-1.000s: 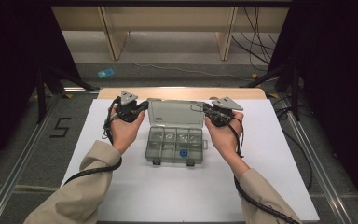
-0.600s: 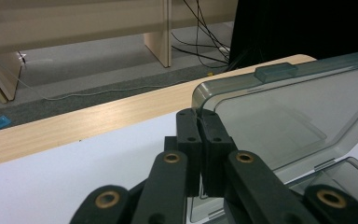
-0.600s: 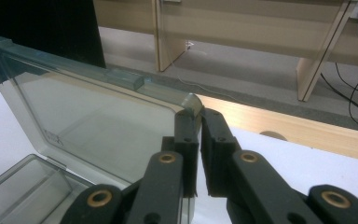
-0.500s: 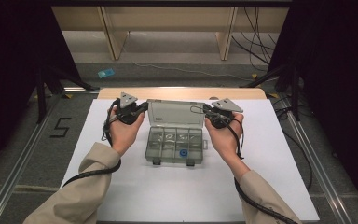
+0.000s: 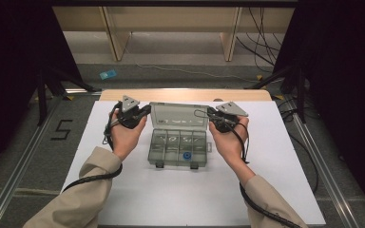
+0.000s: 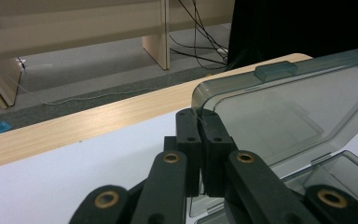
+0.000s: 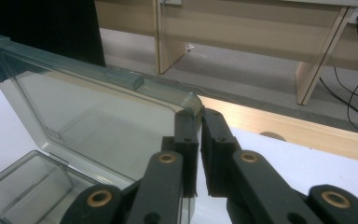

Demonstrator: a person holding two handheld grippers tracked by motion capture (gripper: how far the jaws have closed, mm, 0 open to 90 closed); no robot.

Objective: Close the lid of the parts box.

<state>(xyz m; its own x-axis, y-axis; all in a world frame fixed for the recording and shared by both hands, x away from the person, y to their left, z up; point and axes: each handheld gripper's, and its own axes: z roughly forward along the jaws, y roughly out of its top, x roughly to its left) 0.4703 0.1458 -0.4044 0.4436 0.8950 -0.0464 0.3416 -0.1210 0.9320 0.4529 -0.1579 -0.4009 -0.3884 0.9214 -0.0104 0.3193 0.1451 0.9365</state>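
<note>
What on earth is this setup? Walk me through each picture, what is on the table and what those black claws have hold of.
A person sits at a white table with a hand-held two-jaw tool in each hand: the left gripper and the right gripper. The high view comes from a fixed camera above. The other two pictures come from small cameras riding on each gripper, looking along its black jaws. On the table lies a clear plastic organizer box with small compartments; one holds a blue ring-like part. Its lid stands open, and each gripper is shut on a side edge of that lid near an upper corner.
</note>
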